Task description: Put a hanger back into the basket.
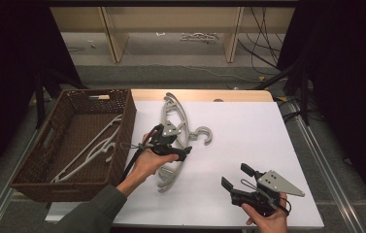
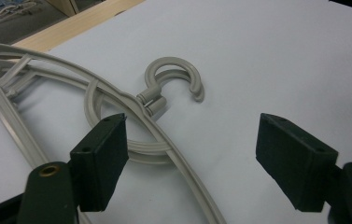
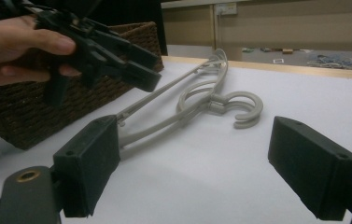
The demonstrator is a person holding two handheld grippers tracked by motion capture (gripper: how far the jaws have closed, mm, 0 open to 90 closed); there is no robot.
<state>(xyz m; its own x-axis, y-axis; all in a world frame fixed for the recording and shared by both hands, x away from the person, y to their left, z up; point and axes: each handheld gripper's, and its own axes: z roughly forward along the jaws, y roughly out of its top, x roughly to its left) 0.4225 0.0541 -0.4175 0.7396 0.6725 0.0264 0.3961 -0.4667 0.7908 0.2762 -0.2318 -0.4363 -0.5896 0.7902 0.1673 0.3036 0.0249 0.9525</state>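
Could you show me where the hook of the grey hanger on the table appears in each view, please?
High view: the hook is at centre, right of the left gripper.
Left gripper view: upper centre, beyond the open jaws.
Right gripper view: centre right, on the white table.
Shared landmark: the wicker basket, left of the hanger.

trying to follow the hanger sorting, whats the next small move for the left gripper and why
Probably lower the left gripper onto the grey hangers on the white table and close near the neck below the hooks. Its jaws are open with nothing between them, hovering just above the stack, and one hanger already lies in the wicker basket.
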